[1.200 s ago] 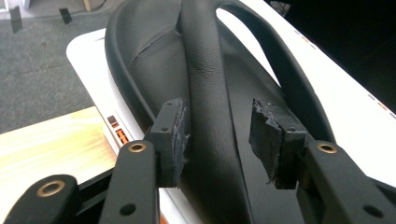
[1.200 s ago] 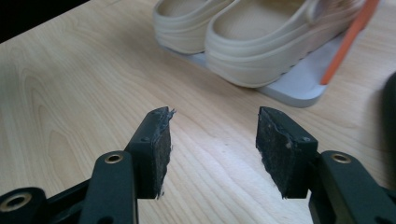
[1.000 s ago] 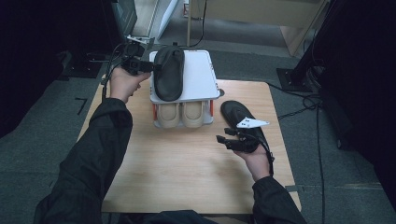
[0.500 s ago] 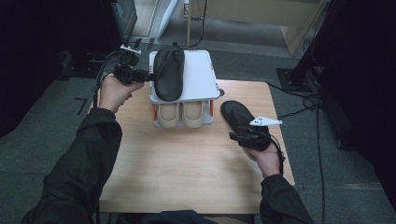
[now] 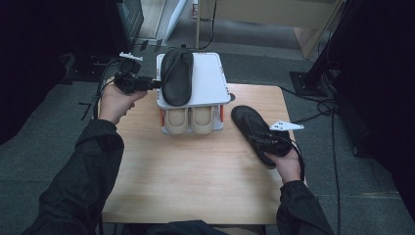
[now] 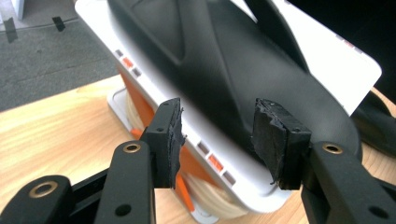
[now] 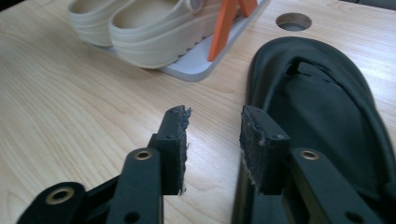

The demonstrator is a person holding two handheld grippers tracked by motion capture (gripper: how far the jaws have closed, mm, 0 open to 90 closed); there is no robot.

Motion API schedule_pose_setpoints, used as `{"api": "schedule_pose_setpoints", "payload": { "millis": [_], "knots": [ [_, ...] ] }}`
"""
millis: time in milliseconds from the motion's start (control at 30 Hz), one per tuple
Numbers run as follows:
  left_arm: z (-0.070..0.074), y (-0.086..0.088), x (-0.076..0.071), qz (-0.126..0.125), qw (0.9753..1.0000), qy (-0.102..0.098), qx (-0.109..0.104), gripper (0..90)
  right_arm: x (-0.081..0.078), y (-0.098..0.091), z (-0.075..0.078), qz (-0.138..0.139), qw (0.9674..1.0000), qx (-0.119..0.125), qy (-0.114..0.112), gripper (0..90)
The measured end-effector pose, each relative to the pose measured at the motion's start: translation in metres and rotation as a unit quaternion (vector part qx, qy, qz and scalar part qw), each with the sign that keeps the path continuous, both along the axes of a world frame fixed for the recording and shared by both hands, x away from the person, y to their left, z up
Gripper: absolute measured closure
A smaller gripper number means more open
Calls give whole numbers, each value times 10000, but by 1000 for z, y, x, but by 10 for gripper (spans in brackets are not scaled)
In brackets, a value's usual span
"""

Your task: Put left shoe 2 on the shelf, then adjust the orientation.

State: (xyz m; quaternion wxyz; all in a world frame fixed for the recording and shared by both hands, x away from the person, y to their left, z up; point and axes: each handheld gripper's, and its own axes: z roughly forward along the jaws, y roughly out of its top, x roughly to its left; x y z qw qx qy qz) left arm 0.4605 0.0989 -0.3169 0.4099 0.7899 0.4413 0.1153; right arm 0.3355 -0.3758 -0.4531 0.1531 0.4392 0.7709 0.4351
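A black sandal (image 5: 177, 76) lies on the top shelf of a white rack (image 5: 211, 78), with a beige pair of shoes (image 5: 188, 120) on the level below. My left gripper (image 5: 152, 84) is at the rack's left edge. Its jaws have just been opening and stand apart (image 6: 217, 135), short of the sandal (image 6: 224, 70), gripping nothing. A second black sandal (image 5: 249, 128) lies on the table at the right. My right gripper (image 5: 264, 142) is over its near half. Its jaws (image 7: 212, 140) have just been closing, with bare wood in the gap and the sandal's rim (image 7: 261, 70) beside one pad.
The wooden table (image 5: 195, 181) has a round cable hole (image 7: 293, 21) beyond the right sandal. Orange posts (image 7: 224, 28) hold up the rack's shelf. Cables trail on the grey floor (image 5: 58, 147) to the left and right.
My left hand has drawn back left from the rack, leaving the sandal on the shelf. My right gripper has slid right along the table sandal and its jaws have narrowed.
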Motion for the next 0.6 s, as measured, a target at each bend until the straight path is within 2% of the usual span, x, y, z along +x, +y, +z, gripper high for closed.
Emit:
{"api": "schedule_pose_setpoints", "payload": {
  "millis": [167,300,500,600],
  "knots": [
    [-9,14,-13,99,9999,-63,-27,521,5,-8,2,-45,10000,62,27,740],
    [-20,24,-24,153,9998,-129,-45,516,12,-14,-4,-147,9998,-26,116,751],
    [-39,36,-31,243,9996,22,-105,510,18,-19,-12,-276,9993,-201,161,750],
    [-47,37,-33,243,9996,46,-104,504,20,-21,-16,-326,9991,-190,189,722]
  ]
}}
